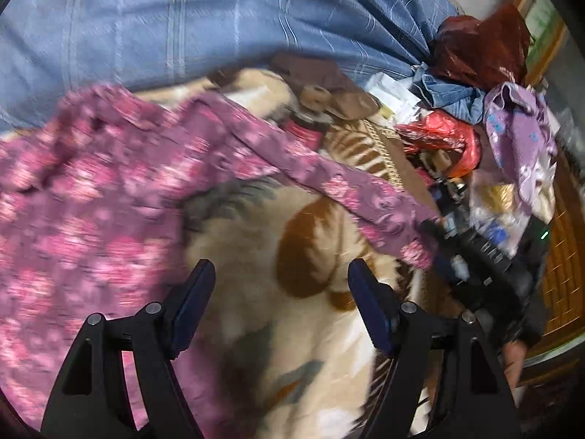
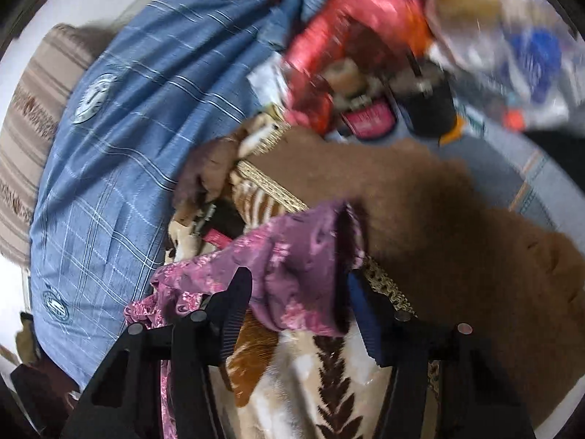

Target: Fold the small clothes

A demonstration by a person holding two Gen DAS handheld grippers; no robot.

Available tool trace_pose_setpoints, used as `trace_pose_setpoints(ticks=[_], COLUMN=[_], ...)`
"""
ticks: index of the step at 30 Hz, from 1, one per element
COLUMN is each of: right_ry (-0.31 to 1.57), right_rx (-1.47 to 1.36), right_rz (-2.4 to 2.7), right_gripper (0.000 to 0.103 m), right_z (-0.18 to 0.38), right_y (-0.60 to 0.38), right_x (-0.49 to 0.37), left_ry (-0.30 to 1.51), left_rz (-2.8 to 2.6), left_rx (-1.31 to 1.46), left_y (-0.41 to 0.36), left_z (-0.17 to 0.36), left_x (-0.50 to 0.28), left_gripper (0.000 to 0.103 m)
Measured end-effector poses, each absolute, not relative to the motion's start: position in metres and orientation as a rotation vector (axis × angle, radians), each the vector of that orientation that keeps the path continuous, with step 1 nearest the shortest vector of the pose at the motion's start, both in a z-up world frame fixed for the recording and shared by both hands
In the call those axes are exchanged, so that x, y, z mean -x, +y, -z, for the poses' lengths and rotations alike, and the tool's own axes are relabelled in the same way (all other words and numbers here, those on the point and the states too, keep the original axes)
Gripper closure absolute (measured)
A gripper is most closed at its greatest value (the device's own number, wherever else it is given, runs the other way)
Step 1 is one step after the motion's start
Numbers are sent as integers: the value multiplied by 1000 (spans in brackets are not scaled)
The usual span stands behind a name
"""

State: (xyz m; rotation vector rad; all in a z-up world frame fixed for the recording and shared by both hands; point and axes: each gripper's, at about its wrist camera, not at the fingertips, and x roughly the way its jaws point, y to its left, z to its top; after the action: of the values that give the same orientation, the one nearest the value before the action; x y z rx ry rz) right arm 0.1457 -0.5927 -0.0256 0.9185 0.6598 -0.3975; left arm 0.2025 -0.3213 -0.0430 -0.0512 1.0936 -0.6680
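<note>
A pink-purple floral garment [image 1: 91,190] lies crumpled on a cream-and-brown blanket [image 1: 263,226], blurred in the left wrist view. Its long sleeve [image 1: 329,179] stretches right towards my right gripper [image 1: 433,232]. My left gripper [image 1: 281,274] is open over bare blanket, just right of the garment's body, with nothing between its fingers. In the right wrist view the sleeve's cuff [image 2: 303,256] sits between the fingers of my right gripper [image 2: 298,289]. The cuff's mouth is still round and unsquashed. The jaws stand apart around it.
A blue striped quilt [image 1: 219,18] is bunched along the far side. At the right lies a heap: a red plastic bag [image 1: 442,135], a dark red bag [image 1: 479,44], denim [image 1: 449,91], a purple cloth [image 1: 519,135]. Brown blanket [image 2: 420,219] spreads beyond the cuff.
</note>
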Motion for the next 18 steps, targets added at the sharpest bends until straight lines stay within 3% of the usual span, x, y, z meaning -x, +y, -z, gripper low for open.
trace_pose_setpoints(ticks=[2,3,4,6,13,18], right_ry=[679,681,682,700,498,529], right_rx=[-942,-981,-998,-976,-958,-881], right_rz=[408,376,360,362,167,55], right_gripper=[48,57,76,91,94,94], right_z=[34,40,42,40,-10,-27], right_y=[-597,-598,-597,-593,-569,-545], right_x=[-147,-148,-149,-151,-123,-131], left_ry=[1141,1162,1195,1246,1294,1298], left_rz=[702,720,746,786,887,921], left_rx=[126,157,196,231,298,415], left_y=[-332,-337,-344,-360,-384,-370], left_z=[50,53,56,61,57,52], left_x=[-212,-216,-222,-230,-233,-241], left_gripper=[28,28,28,28,28,28])
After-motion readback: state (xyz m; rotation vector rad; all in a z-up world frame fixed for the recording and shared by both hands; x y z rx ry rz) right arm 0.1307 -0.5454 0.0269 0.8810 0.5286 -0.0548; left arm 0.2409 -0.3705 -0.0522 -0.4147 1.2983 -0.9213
